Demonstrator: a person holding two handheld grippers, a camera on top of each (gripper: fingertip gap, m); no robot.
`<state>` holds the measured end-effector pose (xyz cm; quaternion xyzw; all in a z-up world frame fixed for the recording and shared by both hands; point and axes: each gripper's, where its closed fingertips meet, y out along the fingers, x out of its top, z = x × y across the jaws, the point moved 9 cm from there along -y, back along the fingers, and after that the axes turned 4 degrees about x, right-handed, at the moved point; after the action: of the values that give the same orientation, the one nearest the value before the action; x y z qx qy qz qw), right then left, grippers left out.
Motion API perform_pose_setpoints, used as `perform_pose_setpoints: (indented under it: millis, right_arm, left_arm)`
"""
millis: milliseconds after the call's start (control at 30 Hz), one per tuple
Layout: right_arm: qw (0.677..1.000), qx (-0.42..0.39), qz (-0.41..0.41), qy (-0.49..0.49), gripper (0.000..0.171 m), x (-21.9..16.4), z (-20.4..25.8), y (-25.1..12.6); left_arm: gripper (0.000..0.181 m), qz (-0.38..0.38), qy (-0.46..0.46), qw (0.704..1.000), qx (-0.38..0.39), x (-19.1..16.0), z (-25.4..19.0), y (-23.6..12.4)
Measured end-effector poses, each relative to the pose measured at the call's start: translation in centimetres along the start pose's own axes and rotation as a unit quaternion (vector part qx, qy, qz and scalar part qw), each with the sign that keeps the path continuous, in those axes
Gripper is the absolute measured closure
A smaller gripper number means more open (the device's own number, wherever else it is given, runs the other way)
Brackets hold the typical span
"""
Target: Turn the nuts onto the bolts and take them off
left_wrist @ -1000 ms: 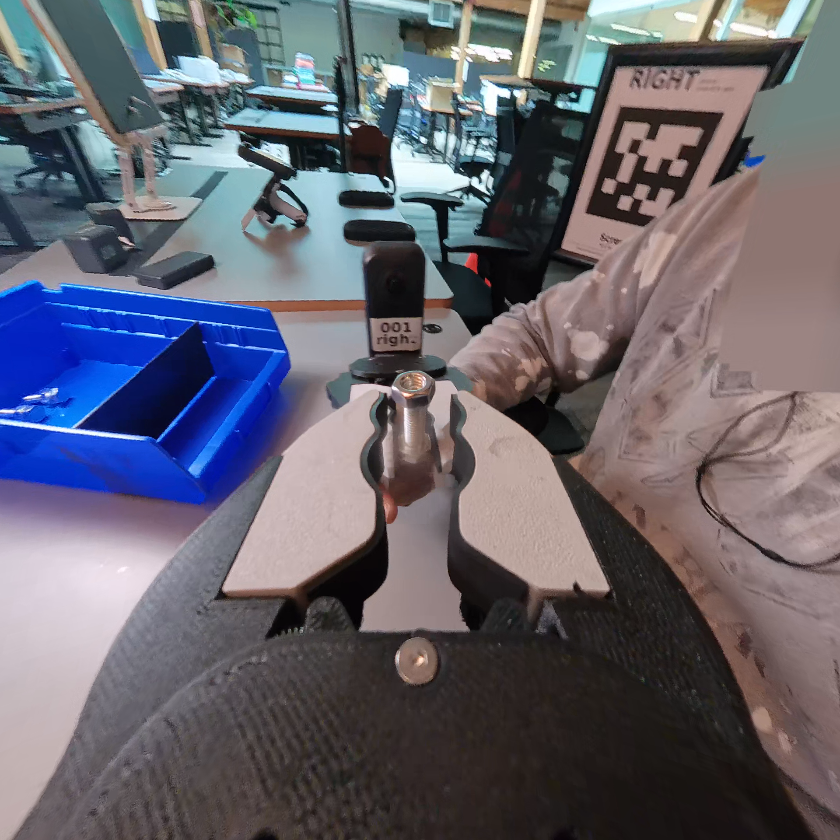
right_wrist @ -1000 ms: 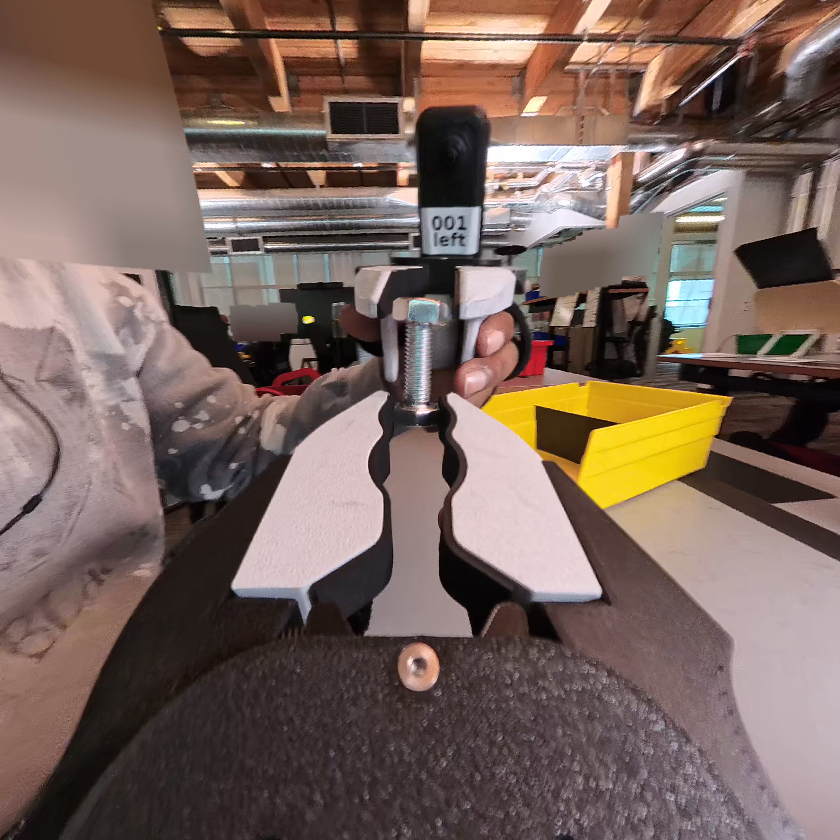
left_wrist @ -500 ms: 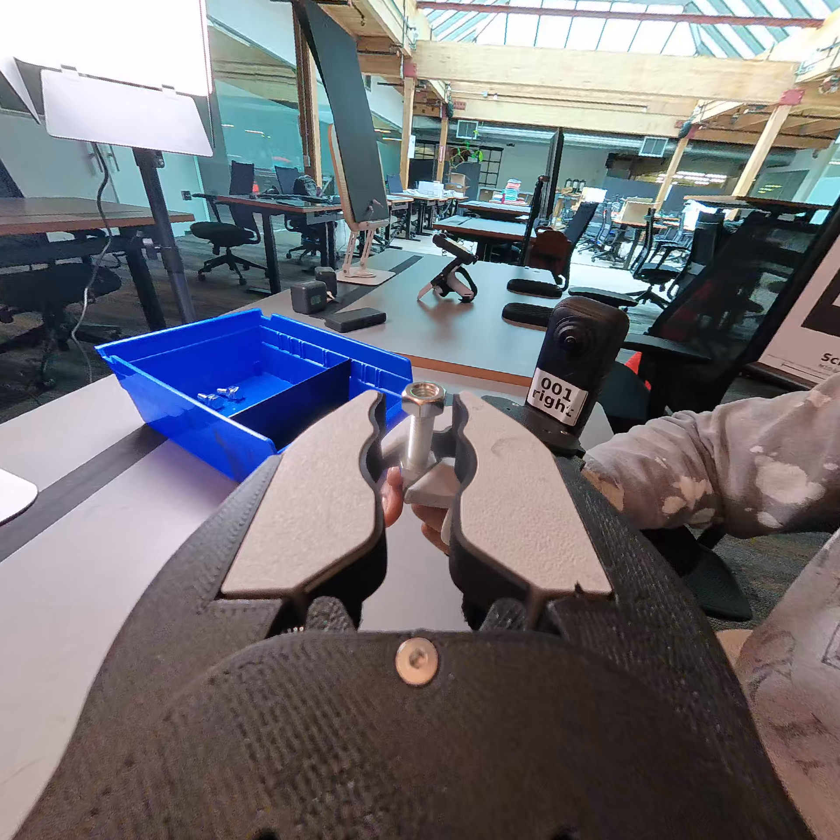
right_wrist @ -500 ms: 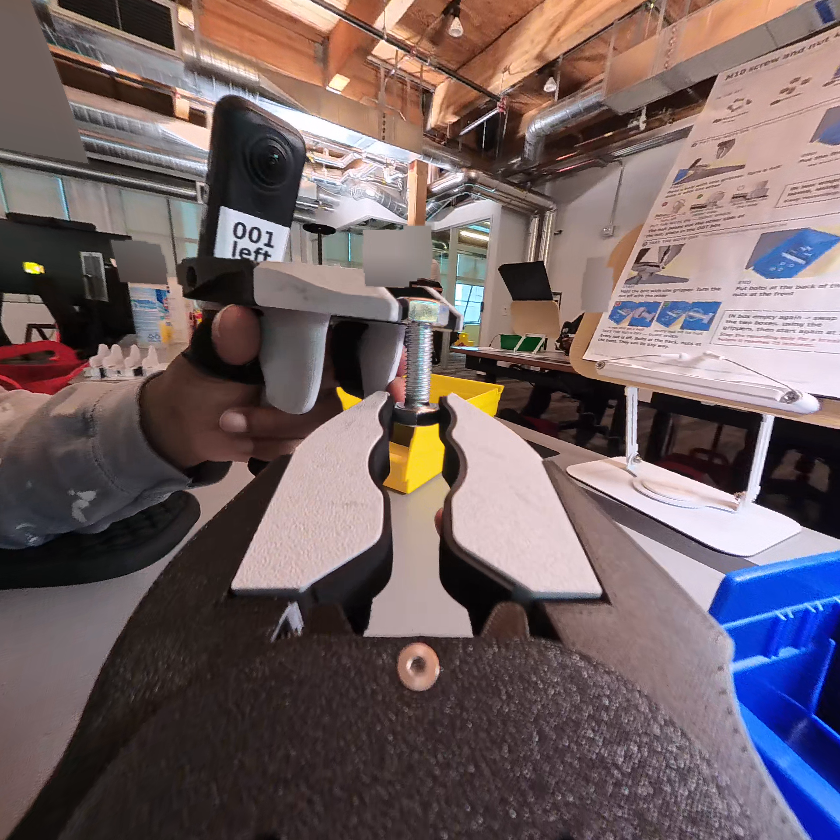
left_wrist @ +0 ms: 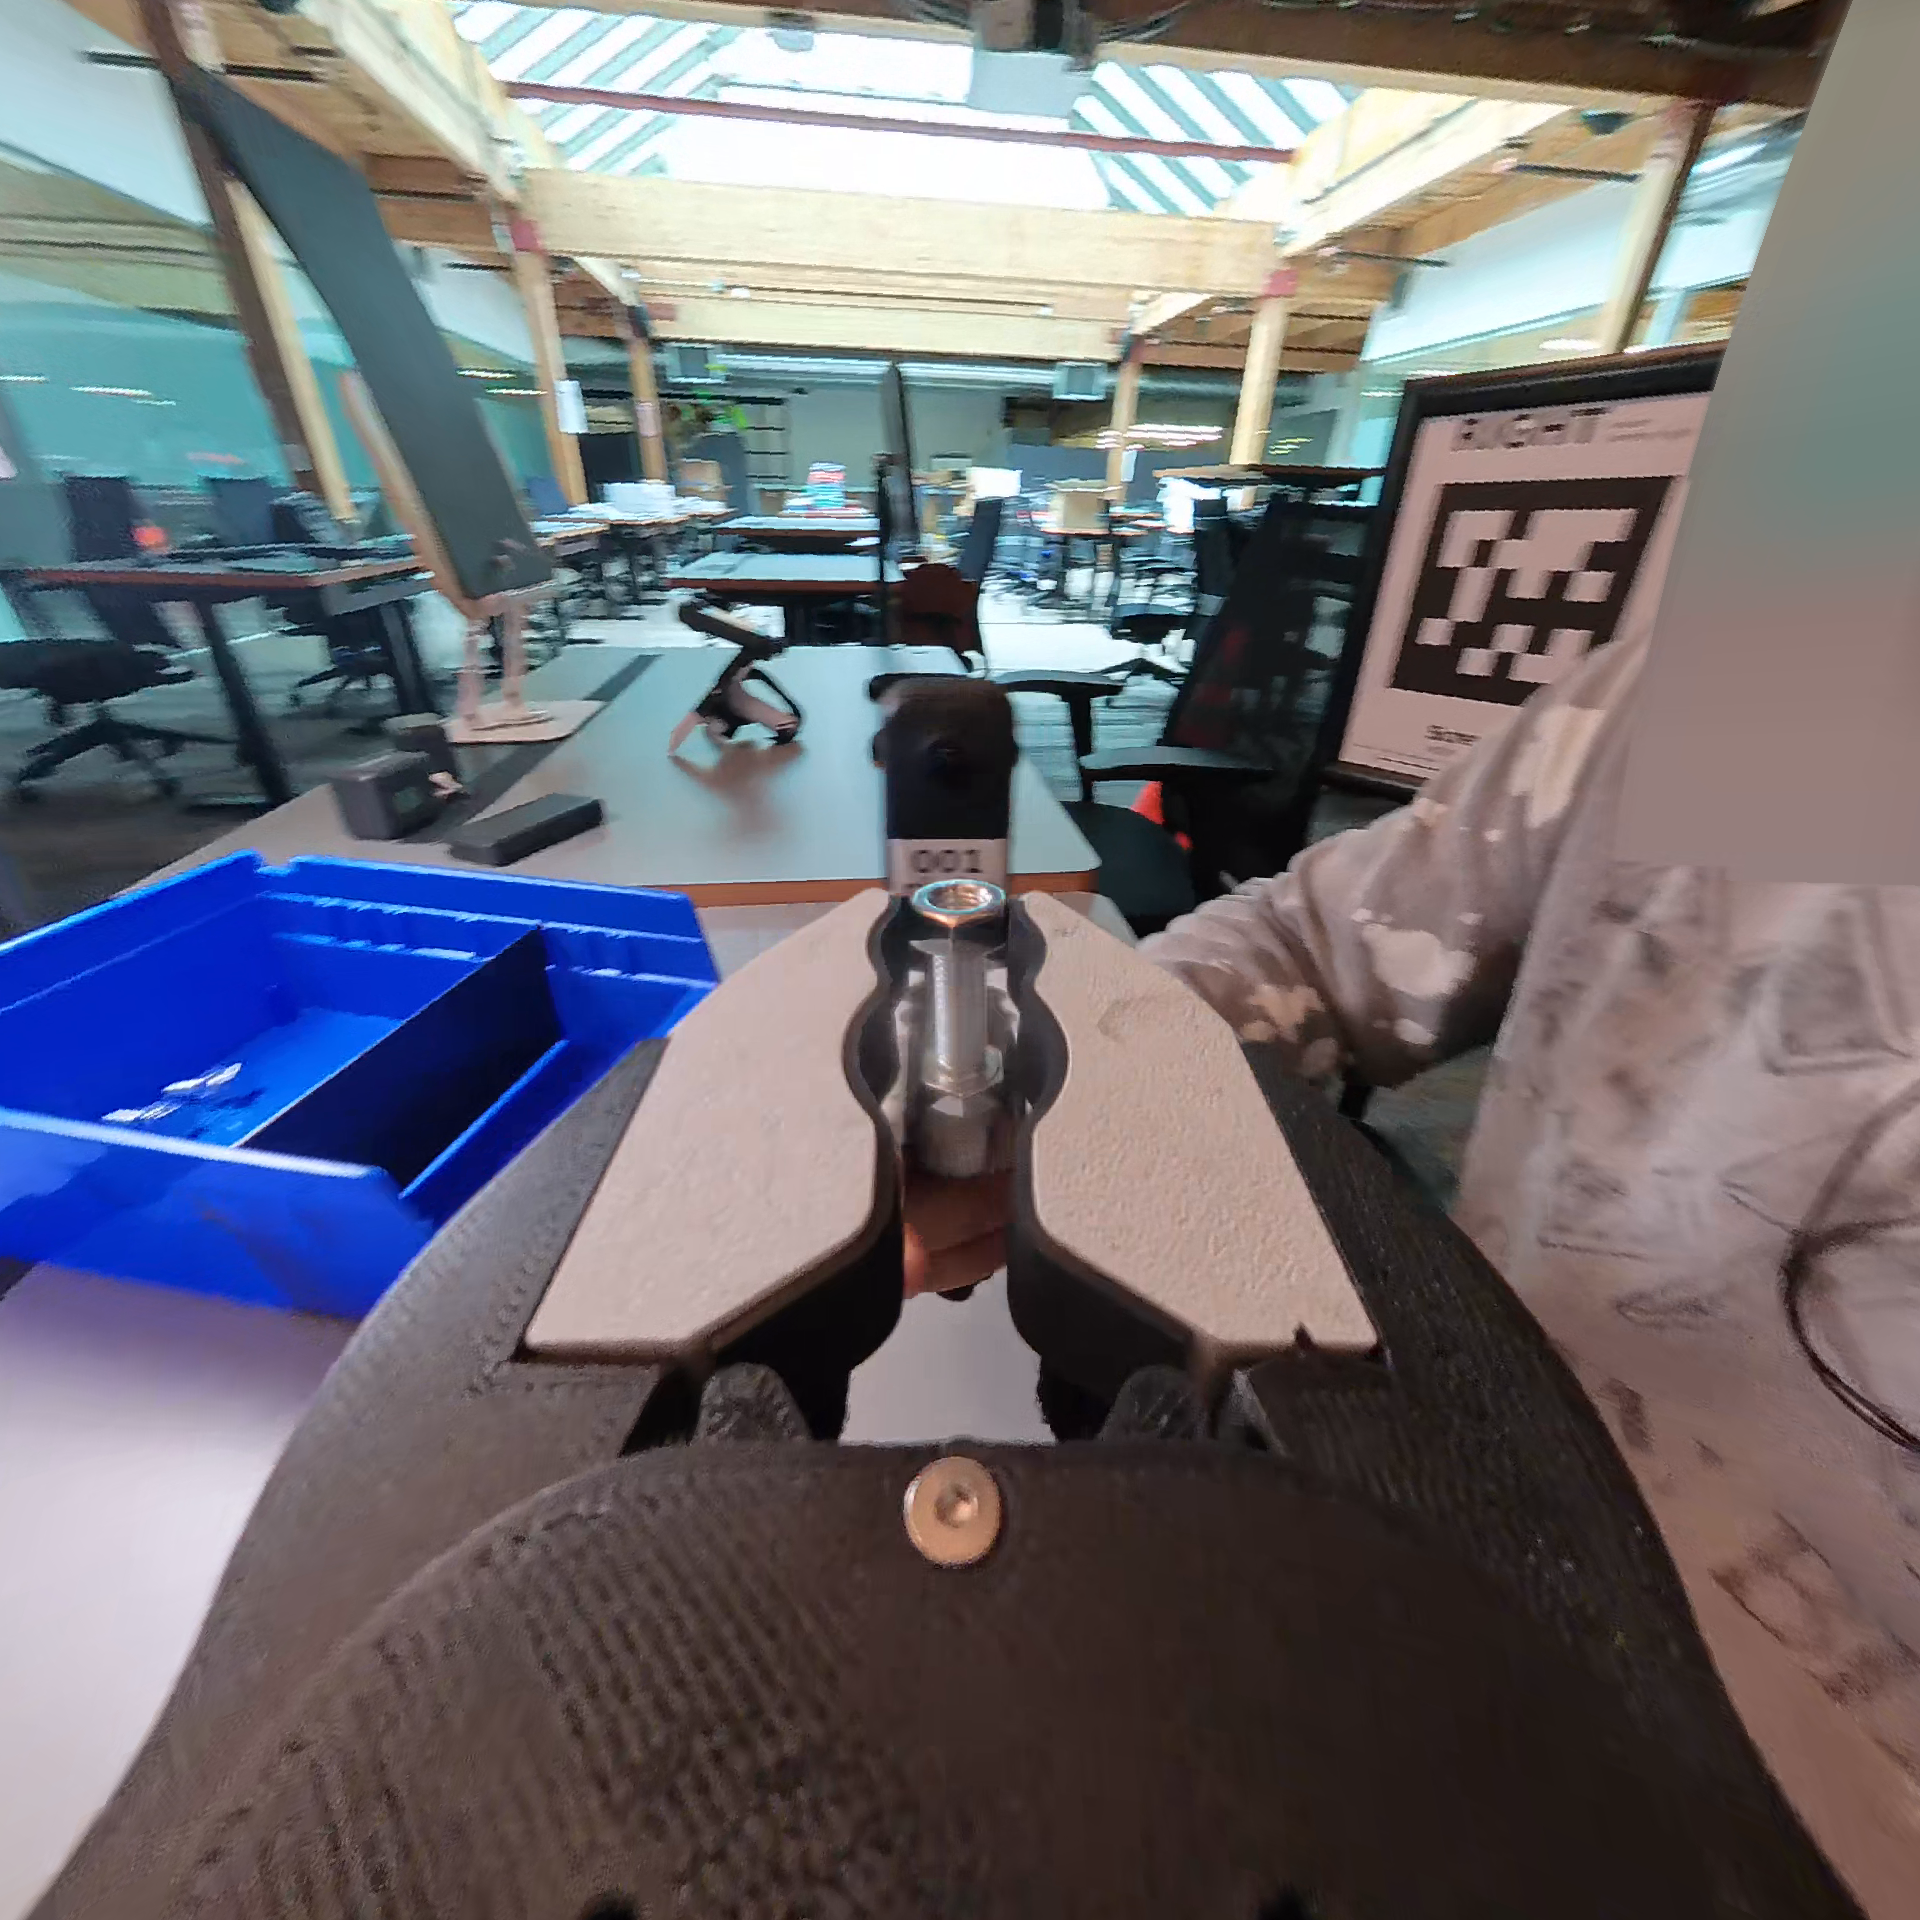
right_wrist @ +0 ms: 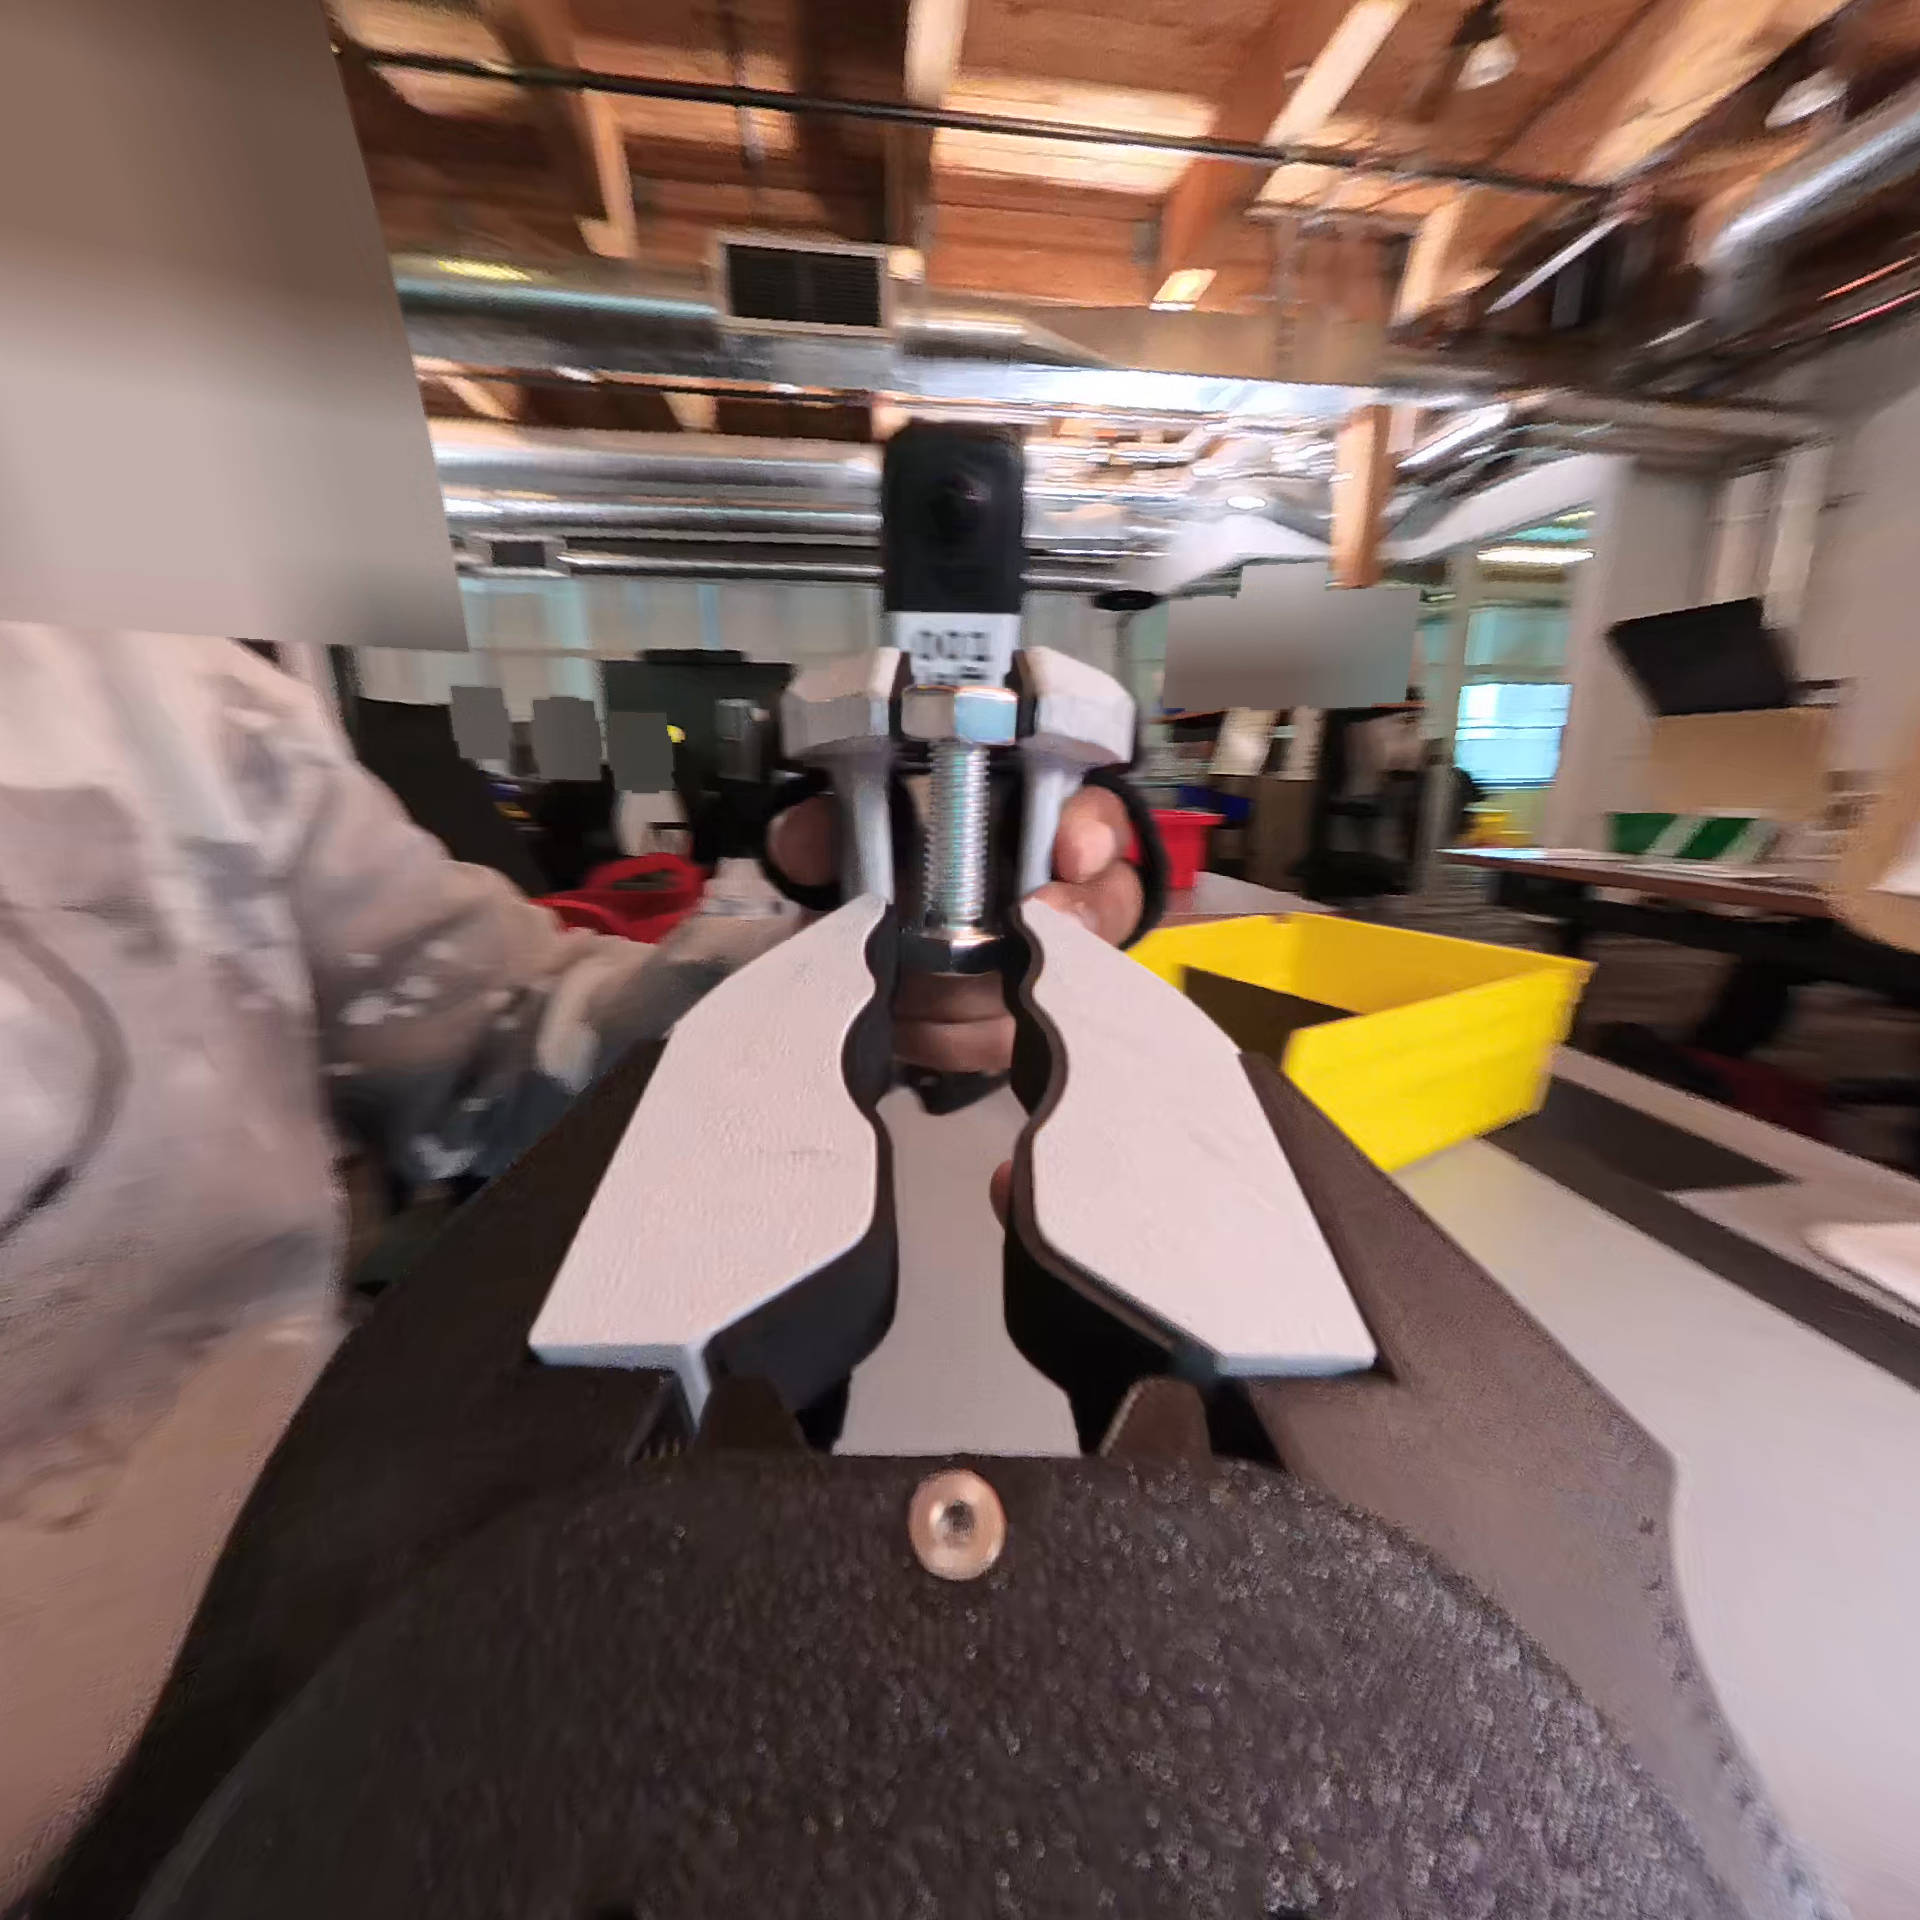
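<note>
A silver bolt [left_wrist: 948, 1013] stands upright between my two grippers, which face each other above the table. My left gripper [left_wrist: 956, 925] is shut on the bolt's hex head [left_wrist: 956, 902]. In the right wrist view the left gripper [right_wrist: 956, 717] shows at the top, holding that head, with the threaded shaft [right_wrist: 958, 831] below it. My right gripper [right_wrist: 951, 935] is shut on the nut [right_wrist: 951, 951], which sits on the lower end of the thread. The nut also shows in the left wrist view [left_wrist: 951, 1086].
A blue bin [left_wrist: 499, 1101] with a few small metal parts stands at the left. A yellow bin [right_wrist: 1403, 1049] stands at the right on the grey table [right_wrist: 1662, 1455]. The person's pale sleeve [left_wrist: 1403, 987] is close at the right. My left and right fingertips are right by each other.
Half a second ago both grippers were swung to the side around the bolt. They are now back face to face, as one second ago. Both kept hold.
</note>
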<state>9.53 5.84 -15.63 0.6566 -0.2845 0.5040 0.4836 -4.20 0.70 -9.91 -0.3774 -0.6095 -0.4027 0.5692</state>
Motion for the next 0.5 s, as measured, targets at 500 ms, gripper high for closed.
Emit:
perform_pose_setpoints:
  millis: [500]
  right_arm:
    - [0.984, 0.160, 0.005, 0.084, 0.153, -0.6, 1.6, 1.0]
  left_arm:
    - [0.163, 0.004, -0.032, 0.987, -0.160, -0.6, -0.6, -0.6]
